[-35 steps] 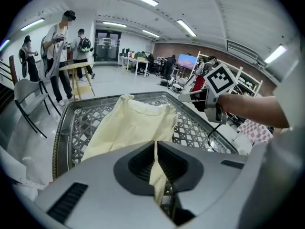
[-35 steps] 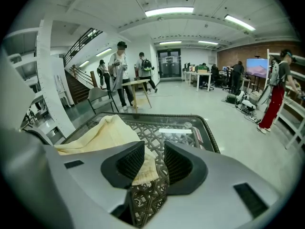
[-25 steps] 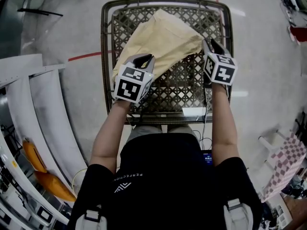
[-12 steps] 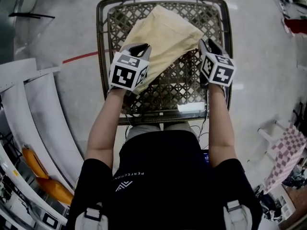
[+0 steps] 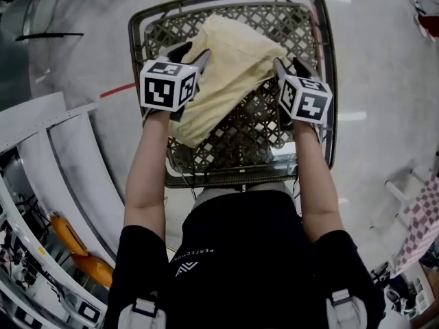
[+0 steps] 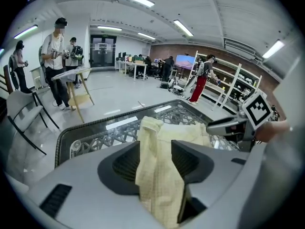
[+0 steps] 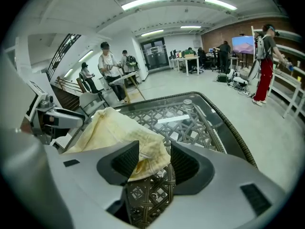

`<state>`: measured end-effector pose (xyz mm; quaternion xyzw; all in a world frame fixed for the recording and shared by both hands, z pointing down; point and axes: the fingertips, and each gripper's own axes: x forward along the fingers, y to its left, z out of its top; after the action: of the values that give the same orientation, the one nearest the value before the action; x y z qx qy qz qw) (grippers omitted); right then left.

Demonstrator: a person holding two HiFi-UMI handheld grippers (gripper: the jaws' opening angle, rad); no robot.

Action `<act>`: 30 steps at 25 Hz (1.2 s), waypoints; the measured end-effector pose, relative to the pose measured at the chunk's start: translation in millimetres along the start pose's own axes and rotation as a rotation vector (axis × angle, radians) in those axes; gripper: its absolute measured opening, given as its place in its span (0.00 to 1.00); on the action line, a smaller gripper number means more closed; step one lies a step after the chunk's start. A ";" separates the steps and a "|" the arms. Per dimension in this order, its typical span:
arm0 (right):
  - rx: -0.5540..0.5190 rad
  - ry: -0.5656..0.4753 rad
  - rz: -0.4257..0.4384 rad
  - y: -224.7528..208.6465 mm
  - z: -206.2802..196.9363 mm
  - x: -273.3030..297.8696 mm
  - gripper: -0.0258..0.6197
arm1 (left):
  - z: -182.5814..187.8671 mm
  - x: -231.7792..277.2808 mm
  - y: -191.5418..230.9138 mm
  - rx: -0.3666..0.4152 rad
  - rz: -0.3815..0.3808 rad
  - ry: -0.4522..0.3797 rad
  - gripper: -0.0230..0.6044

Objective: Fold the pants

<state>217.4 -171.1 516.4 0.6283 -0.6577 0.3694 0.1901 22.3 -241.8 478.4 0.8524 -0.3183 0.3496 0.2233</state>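
The pale yellow pants [image 5: 230, 64] lie bunched and partly folded on the woven wicker table [image 5: 254, 132]. My left gripper [image 5: 188, 52] is at their left edge. Its jaws are opening, and a fold of pants [image 6: 177, 133] hangs loosely between them, as the left gripper [image 6: 155, 162] view shows. My right gripper [image 5: 285, 66] is at the right edge, its jaws also opening. A corner of the pants [image 7: 114, 128] droops between the right gripper [image 7: 153, 165] jaws over the lattice, with a gap to the right pad.
The table [image 7: 195, 120] has a raised dark rim [image 5: 135, 53]. White curved panels [image 5: 62, 156] stand left of the person. Around the room are people [image 6: 55, 61], a wooden stand [image 6: 78, 87], a chair [image 6: 24, 111] and shelving [image 6: 233, 87].
My left gripper has moved farther across the table along the pants' left edge. Both grippers' jaws now stand wider round the cloth. The right gripper has barely shifted.
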 end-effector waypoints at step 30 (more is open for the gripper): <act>0.053 0.119 0.078 -7.5 -15.2 33.6 0.35 | 12.3 104.7 22.6 0.015 -0.169 0.206 0.42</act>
<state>216.7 -182.6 552.2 0.5838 -0.6592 0.4308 0.1976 70.0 -305.4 551.2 0.8373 -0.2182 0.4178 0.2771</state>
